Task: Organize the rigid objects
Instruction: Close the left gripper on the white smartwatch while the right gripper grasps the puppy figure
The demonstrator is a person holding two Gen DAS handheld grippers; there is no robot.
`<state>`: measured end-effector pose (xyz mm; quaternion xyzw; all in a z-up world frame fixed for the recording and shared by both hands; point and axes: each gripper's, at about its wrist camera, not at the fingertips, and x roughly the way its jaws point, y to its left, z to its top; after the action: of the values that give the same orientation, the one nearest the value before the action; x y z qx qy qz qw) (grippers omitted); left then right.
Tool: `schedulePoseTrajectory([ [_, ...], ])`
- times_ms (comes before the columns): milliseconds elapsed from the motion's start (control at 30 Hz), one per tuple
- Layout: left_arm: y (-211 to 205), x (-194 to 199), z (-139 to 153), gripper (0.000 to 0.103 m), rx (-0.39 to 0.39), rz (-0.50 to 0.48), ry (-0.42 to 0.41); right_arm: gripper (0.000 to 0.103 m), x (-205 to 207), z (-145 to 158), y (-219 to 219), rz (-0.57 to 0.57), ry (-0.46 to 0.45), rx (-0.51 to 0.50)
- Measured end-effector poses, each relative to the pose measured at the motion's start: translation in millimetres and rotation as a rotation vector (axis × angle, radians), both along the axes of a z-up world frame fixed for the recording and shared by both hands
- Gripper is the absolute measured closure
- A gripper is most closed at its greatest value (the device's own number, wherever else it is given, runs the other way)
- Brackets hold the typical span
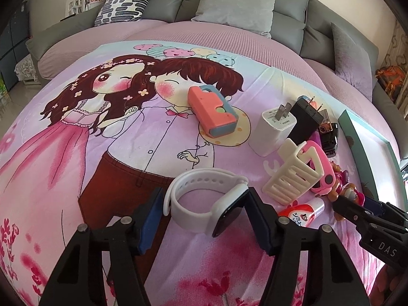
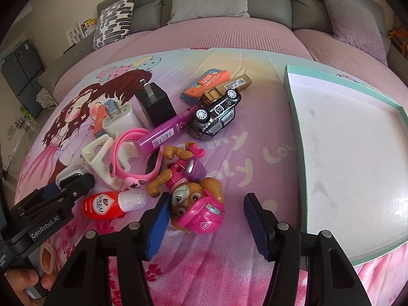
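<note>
My left gripper [image 1: 204, 216] is open around a white smartwatch [image 1: 204, 201] lying on the cartoon bedsheet [image 1: 76, 153]; its pads stand on either side of the band and screen without clamping it. My right gripper [image 2: 204, 219] is open around a pink puppy figure [image 2: 196, 204] that lies between its pads. A pile sits behind: white hair claw [image 2: 102, 160], pink watch [image 2: 127, 158], red bottle [image 2: 107, 204], magenta marker [image 2: 165, 132], toy car [image 2: 216, 117], white charger [image 2: 118, 119] and black charger [image 2: 155, 104].
A shallow teal-rimmed white tray [image 2: 293, 107] lies to the right of the pile. An orange and blue toy [image 1: 211, 109] lies on the sheet beyond the white watch. A grey sofa with cushions [image 1: 234, 5] runs along the back.
</note>
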<state>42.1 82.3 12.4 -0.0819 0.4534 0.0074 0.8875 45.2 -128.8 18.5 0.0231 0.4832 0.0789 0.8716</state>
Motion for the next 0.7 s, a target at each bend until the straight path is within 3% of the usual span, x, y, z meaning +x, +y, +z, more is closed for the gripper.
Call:
schedulePoseTrajectory([
  [433, 2, -1, -1, 0.038, -0.020, 0.007, -0.011, 0.042, -7, 22, -3, -0.008, -0.115, -0.028],
  [700, 2, -1, -1, 0.038, -0.021, 0.007, -0.012, 0.042, -3, 12, 6, 0.041, -0.074, -0.022],
])
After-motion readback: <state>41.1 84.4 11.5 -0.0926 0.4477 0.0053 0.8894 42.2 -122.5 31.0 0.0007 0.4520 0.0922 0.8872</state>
